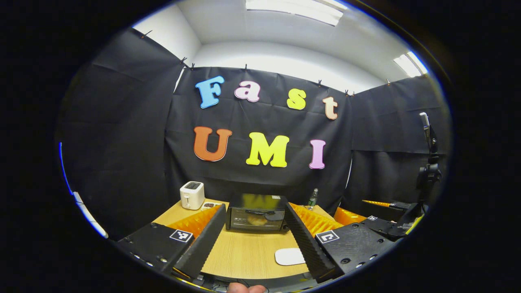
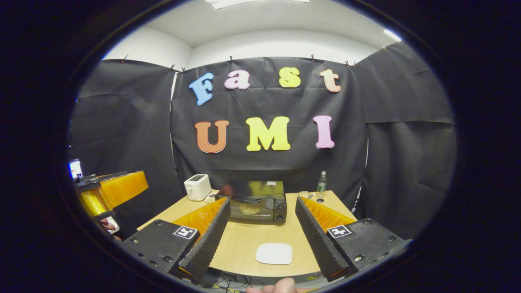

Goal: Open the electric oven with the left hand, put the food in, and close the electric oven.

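table (image 2: 244, 240): light wood top taking up the middle of the booth, everything lined up toward the far edge so the near half is free for working.

oven (image 2: 256, 206): the black electric oven sits dead centre at the back, door facing us. Door looks shut to me, handle bar across the top of the glass. In both views there's a pale roundish thing behind the glass, so my guess is the food is already in there and the job is basically wrapped up. Can't make out what the food is though, too small.

toaster (image 2: 198, 186): white, parked left of the oven near the table's back corner, out of the way. Not part of this job as far as I can tell.

plate (image 2: 274, 253): white squarish plate on the near half, well apart from the oven, nothing on it. Fits with the food having gone into the oven.

left gripper (image 1: 255, 232): held back and level, well short of the oven, fingers spread wide with nothing between them. It's aimed straight at the oven door, which makes sense since that hand does the handle work.

right gripper (image 2: 262, 228): same deal, fingers apart and carrying nothing, hanging over the near table edge with the plate between its tips from its own camera.

bottle (image 2: 322, 181): small clear one with a green cap at the back right, just beside the oven's right side, near a little glass thing I can't identify.
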Demonstrator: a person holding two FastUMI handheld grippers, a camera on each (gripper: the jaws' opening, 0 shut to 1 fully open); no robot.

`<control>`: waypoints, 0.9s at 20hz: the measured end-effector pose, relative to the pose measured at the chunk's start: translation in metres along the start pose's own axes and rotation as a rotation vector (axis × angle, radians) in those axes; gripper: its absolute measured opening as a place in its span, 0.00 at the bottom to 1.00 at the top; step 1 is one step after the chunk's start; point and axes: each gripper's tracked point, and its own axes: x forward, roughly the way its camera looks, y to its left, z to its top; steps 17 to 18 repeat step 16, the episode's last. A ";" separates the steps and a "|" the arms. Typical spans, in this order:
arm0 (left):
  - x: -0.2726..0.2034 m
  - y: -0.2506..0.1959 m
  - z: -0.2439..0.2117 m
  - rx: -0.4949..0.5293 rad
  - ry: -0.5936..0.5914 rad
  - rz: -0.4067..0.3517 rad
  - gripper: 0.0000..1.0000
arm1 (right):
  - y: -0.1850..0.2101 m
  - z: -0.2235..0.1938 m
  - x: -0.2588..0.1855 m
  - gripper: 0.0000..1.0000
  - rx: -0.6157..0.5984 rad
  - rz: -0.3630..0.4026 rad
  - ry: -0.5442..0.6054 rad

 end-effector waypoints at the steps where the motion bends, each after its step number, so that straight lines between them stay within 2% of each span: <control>1: -0.006 0.002 0.000 -0.006 0.002 0.004 0.94 | 0.003 0.001 -0.007 0.98 -0.008 0.006 -0.005; 11: -0.033 -0.003 -0.007 -0.014 0.014 0.018 0.94 | 0.001 0.005 -0.035 1.00 -0.011 0.003 -0.038; 15: -0.035 -0.005 -0.007 -0.022 0.017 0.018 0.94 | 0.004 0.006 -0.040 0.98 -0.008 0.008 -0.040; 18: -0.034 -0.004 -0.007 -0.024 0.020 0.018 0.94 | 0.003 0.006 -0.040 1.00 -0.008 0.008 -0.041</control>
